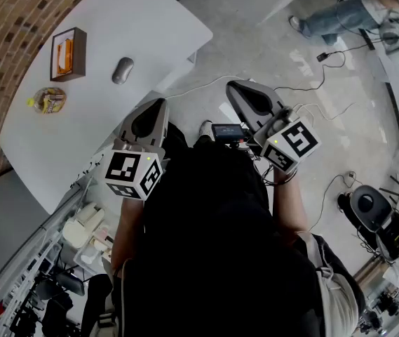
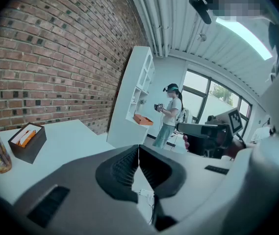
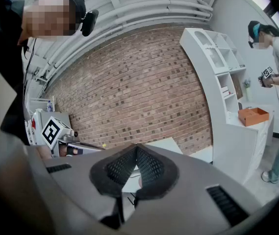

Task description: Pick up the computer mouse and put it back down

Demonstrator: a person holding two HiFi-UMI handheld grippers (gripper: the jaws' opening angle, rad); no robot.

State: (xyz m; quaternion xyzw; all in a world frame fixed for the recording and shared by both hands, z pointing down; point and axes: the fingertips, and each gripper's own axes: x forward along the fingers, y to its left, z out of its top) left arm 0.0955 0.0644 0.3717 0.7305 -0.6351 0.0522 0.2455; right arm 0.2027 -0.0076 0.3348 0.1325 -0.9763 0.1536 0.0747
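No word, number or brand can be read anywhere. In the head view, the marker cube (image 1: 134, 174) at lower left and the second cube (image 1: 292, 144) right of centre bear only black-and-white square patterns. The label on the bottle (image 1: 49, 100) at far left is too small to read.

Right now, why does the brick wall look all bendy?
Left gripper view: the wide lens curves the brick wall, and the ceiling light glares white. Right gripper view: same bend, dark corners. Head view: the white table looks curved and bright; the computer mouse is sharp.
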